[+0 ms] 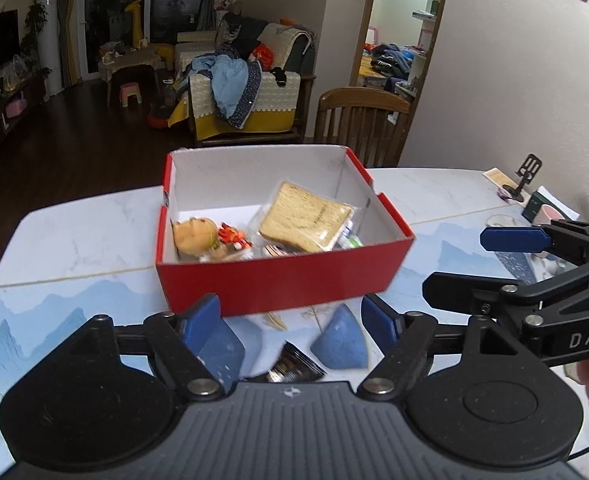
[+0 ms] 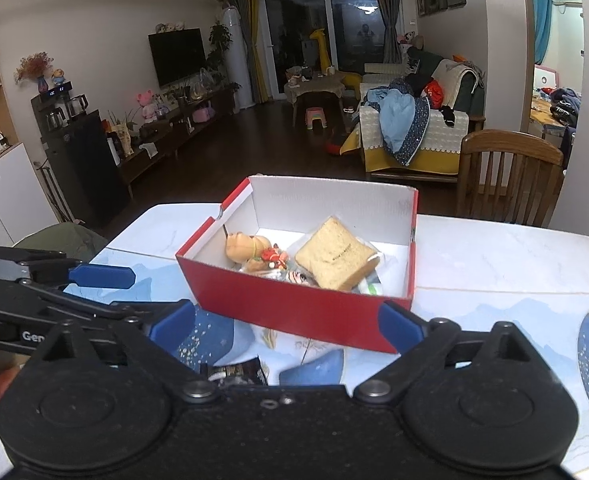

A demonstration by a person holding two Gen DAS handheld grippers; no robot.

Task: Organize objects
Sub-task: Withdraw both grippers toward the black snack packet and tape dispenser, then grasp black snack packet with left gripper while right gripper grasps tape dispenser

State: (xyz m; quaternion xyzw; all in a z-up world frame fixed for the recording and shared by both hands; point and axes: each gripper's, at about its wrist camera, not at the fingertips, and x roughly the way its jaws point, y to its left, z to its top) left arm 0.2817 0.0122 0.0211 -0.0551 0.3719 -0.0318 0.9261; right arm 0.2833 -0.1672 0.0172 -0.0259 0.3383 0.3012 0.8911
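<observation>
A red cardboard box [image 1: 278, 284] with a white inside stands on the table [image 1: 74, 240]. In it lie a wrapped slice of bread [image 1: 306, 218], a tan toy figure [image 1: 194, 236] and small orange-red toys [image 1: 234, 236]. My left gripper [image 1: 290, 320] is open and empty, just short of the box's near wall. A dark packet [image 1: 294, 366] lies on the table under it. My right gripper [image 2: 286, 324] is open and empty too, before the same box [image 2: 294, 304]. The bread [image 2: 334, 258] and the packet [image 2: 236, 372] show in the right wrist view.
A wooden chair [image 1: 360, 120] stands behind the table's far edge. At the far right of the table are a black phone stand [image 1: 524, 180], a card [image 1: 498, 178] and a pink cup [image 1: 546, 216]. The right gripper [image 1: 510, 240] reaches in from the right.
</observation>
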